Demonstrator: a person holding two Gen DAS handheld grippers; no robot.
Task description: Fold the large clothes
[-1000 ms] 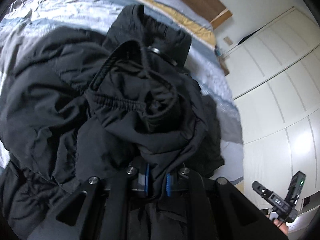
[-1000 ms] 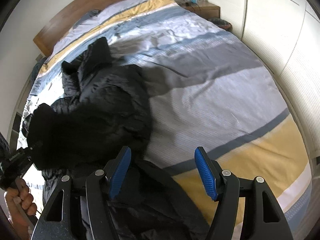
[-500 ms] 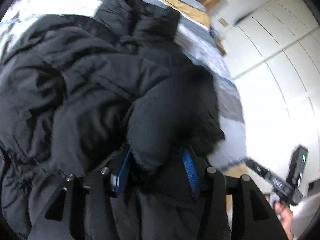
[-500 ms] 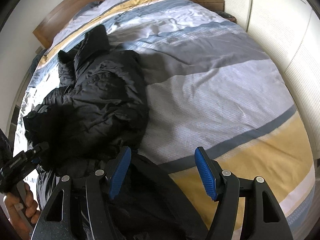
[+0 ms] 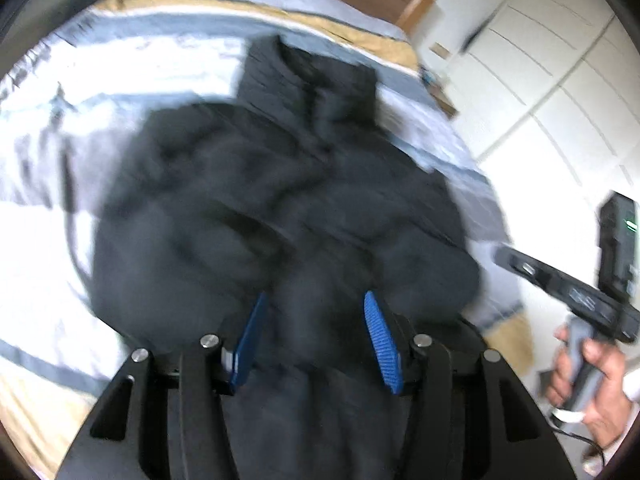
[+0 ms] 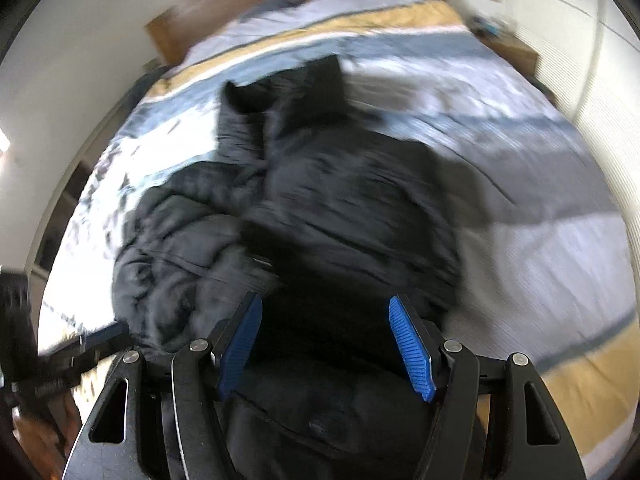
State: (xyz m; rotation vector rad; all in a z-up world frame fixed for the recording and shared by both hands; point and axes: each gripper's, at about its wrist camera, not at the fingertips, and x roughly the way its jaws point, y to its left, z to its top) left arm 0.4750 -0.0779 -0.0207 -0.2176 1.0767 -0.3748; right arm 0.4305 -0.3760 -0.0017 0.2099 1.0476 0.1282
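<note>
Black puffer jacket [image 5: 280, 208] bunched mid-frame on striped bed [image 5: 36, 240], collar toward upper centre. Left gripper [image 5: 312, 344] jaws apart, just been opening, fabric lying loose between, not pinched. Right gripper [image 6: 326, 344] jaws apart over dark fabric at lower centre; contact probably none, blur heavy. Next: spread flat first, pinch hem corners, avoid grabbing stacked layers.

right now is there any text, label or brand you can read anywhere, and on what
None can be read.
The right gripper, seen from the left wrist camera: pale marks on its black body, too blurred to read.
The black jacket and the striped bedspread: no print visible.
</note>
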